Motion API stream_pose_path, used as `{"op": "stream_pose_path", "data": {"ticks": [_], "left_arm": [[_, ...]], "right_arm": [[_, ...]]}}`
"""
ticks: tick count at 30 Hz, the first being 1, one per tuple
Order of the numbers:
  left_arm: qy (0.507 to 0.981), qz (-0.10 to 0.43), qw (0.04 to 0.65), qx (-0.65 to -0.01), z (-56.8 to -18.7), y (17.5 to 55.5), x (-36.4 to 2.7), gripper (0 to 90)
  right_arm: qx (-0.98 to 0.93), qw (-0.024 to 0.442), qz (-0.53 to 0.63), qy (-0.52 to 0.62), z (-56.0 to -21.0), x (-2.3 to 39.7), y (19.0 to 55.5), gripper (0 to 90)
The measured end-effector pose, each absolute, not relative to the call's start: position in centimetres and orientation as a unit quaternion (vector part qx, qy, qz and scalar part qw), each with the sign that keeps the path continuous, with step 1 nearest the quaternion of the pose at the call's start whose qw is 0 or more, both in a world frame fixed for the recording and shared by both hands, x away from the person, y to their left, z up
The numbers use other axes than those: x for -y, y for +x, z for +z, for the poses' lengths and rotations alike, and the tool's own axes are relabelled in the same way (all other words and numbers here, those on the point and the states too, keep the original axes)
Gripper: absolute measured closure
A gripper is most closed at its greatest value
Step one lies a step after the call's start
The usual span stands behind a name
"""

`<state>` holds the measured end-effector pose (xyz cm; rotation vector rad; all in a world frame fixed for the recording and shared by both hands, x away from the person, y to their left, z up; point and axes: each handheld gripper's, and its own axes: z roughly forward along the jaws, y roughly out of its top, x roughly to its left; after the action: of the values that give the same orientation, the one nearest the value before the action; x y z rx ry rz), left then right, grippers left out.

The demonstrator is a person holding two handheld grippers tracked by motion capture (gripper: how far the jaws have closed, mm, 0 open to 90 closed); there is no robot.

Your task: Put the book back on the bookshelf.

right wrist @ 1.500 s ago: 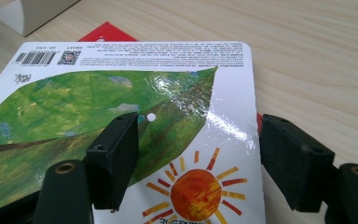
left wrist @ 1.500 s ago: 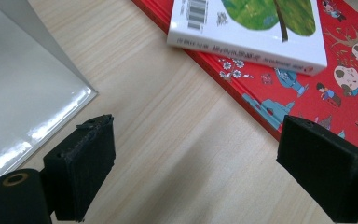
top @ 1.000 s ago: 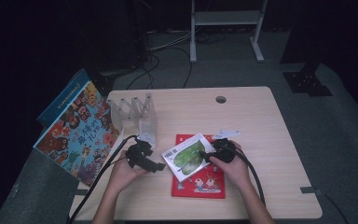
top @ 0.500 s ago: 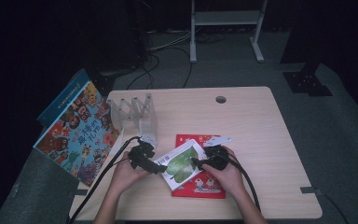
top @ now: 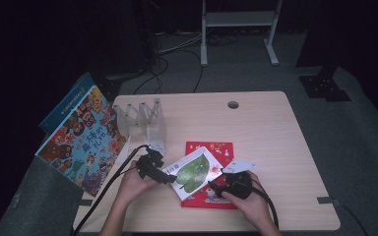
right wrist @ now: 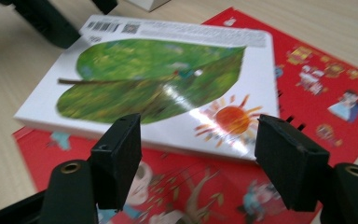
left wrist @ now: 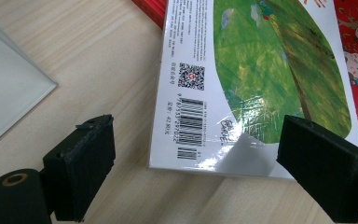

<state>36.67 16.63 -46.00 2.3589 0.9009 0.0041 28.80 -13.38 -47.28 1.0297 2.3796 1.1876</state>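
A white book with a green leaf on its cover lies flat, partly on a red picture book and partly on the table. My left gripper is at the white book's left corner. Seen from the left gripper, its jaws stand wide open, and the barcode corner of the white book reaches between them untouched. My right gripper is at the book's right end over the red book. Seen from the right gripper, its jaws are open, just short of the white book's near edge.
A large colourful picture book leans over the table's left edge. A clear plastic book rack stands behind the left hand, and its plate shows in the left gripper view. The wooden table has a cable hole at the back.
The white book has turned and slid left and nearer the front edge, toward the left gripper. The right gripper has moved left and nearer with it. The left gripper has stayed put.
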Motion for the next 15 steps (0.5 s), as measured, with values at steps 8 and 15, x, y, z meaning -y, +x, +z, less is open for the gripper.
{"op": "stream_pose_path", "data": {"ticks": [8, 15], "left_arm": [[0.891, 0.000, 0.302, -0.340, -46.1, 36.7, -16.7, 10.6], [0.889, -0.002, 0.304, -0.343, -46.0, 36.7, -16.8, 10.7]], "right_arm": [[-0.838, 0.138, 0.400, 0.344, -48.7, 11.8, 27.5, 28.2], [-0.835, 0.149, 0.398, 0.348, -49.1, 11.5, 28.8, 27.2]]}}
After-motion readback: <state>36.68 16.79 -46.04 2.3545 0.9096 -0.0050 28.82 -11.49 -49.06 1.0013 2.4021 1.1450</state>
